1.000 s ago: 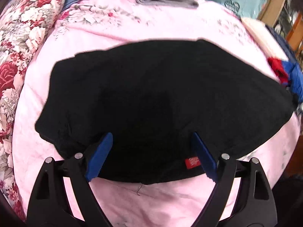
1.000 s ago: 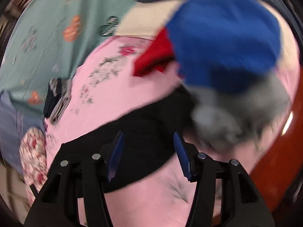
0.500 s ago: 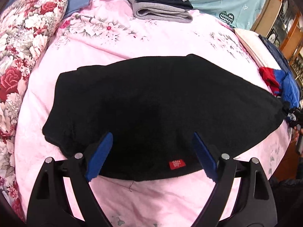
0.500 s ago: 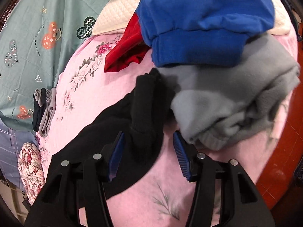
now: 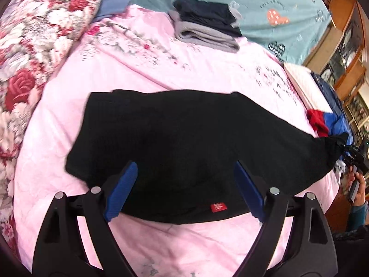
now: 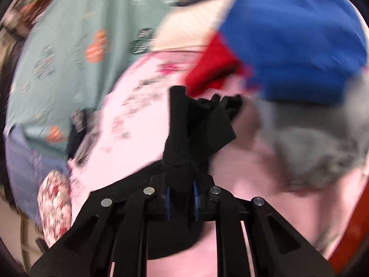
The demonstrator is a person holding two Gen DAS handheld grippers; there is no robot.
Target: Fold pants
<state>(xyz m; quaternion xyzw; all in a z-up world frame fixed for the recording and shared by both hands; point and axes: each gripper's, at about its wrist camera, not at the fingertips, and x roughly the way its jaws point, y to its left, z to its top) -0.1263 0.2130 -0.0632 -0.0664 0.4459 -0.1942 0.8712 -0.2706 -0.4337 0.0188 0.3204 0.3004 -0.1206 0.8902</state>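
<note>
Black pants point(image 5: 184, 143) lie lengthwise left-right; right gripper point(image 6: 181, 199) apparently pinches their cuff.

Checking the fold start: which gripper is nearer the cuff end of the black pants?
Right. The right gripper is shut on the bunched cuff end of the black pants. The left gripper hovers open over the opposite, waistband part by the red tag.
</note>
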